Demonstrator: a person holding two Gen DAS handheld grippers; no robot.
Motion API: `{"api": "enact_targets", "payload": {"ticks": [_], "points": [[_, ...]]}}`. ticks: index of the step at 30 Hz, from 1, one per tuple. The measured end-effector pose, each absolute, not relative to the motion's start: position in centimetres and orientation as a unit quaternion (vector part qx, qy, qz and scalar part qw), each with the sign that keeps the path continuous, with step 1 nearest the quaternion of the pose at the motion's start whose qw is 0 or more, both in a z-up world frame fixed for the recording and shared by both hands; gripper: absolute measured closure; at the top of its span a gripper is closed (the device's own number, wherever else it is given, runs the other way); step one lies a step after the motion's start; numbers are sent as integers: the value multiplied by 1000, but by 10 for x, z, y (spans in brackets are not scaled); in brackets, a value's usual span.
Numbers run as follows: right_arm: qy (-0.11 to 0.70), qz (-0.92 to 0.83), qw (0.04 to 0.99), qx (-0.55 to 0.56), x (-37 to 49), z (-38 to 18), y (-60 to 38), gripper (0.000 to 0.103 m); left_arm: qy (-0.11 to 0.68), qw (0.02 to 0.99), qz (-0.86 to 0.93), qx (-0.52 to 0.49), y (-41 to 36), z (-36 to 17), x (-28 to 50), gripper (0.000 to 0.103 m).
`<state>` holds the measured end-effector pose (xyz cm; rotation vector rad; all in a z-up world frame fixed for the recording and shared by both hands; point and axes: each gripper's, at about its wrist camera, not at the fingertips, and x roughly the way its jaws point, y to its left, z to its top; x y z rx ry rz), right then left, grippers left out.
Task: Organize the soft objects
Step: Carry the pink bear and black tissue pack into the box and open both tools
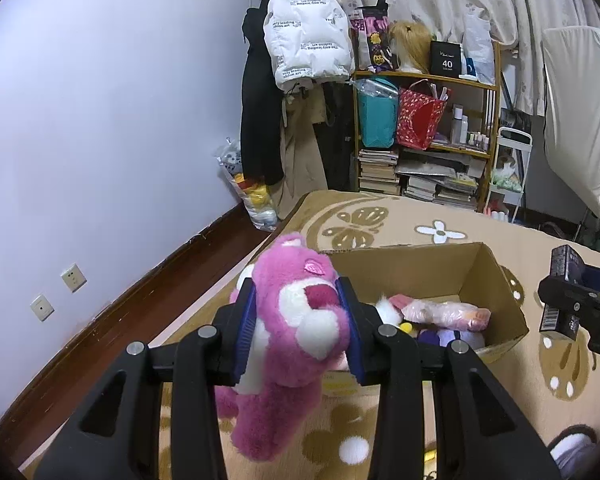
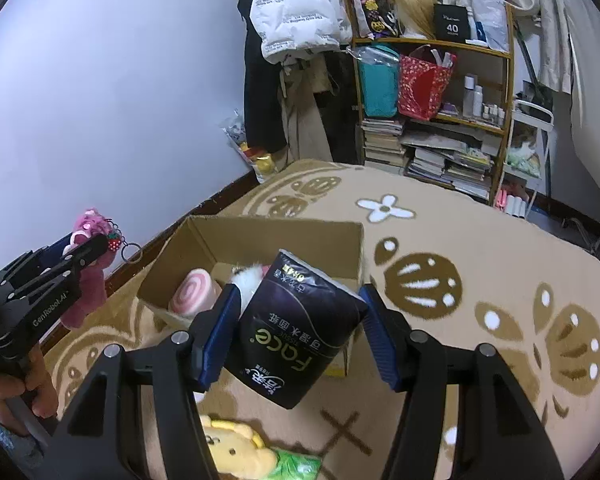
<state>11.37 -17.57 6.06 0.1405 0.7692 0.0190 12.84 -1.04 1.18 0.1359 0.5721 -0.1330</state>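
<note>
My left gripper is shut on a pink plush bear and holds it above the carpet, just left of an open cardboard box. The box holds several soft toys. My right gripper is shut on a dark pack of tissues, held over the box's near edge. A pink swirl plush lies inside the box. In the right wrist view the left gripper and the bear show at the left. The tissue pack also shows in the left wrist view.
A yellow plush and a green pack lie on the patterned carpet near me. A cluttered shelf, hanging coats and a bag of toys stand along the far wall.
</note>
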Motion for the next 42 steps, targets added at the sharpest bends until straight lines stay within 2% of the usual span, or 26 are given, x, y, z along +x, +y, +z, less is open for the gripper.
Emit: {"api": "enact_targets", "payload": {"ticks": [18,42], "points": [[335,24,939,74,139,48,-169,39,271,956,-92,69,-27,0,155,66],[376,23,924,62,162,17,-170,39,307,940,-108,103,-55,-32,176,65]]}}
